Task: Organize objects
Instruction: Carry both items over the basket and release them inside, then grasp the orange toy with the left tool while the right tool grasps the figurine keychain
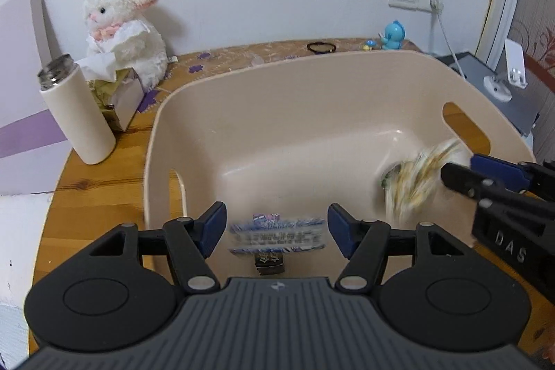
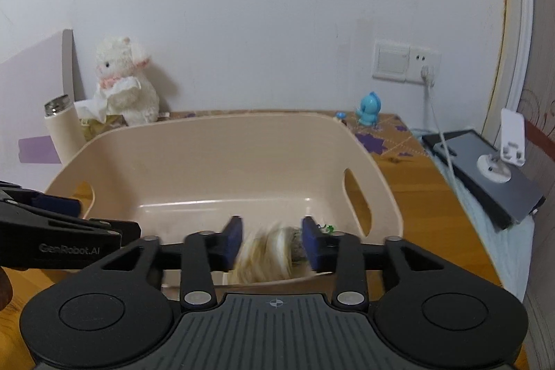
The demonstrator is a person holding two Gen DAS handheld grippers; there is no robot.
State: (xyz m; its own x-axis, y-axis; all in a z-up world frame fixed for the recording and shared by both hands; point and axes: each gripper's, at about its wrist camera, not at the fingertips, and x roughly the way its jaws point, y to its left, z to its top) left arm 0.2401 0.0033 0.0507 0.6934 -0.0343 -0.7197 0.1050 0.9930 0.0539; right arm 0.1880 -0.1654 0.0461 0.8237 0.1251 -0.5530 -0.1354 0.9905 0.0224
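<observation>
A beige plastic basket (image 1: 215, 82) (image 2: 114, 134) with cut-out handles stands on the wooden table. My left gripper (image 1: 276, 229) is open over its near left side; a blurred blue-and-white packet (image 1: 277, 231) is in the gap between the pads, with a small dark item (image 1: 270, 263) below it. My right gripper (image 2: 272, 241) is open over the basket's right side; a blurred yellow-and-white packet (image 2: 267, 257) (image 1: 416, 179) is between and below its pads. Whether either packet touches a pad I cannot tell.
A white plush lamb (image 1: 125, 23), a tissue box (image 1: 119, 92) and a cream flask (image 1: 74, 113) stand at the back left. A black hair tie (image 1: 321, 47) and blue figurine (image 1: 393, 35) are at the back. A grey device with phone stand (image 2: 496, 169) lies right.
</observation>
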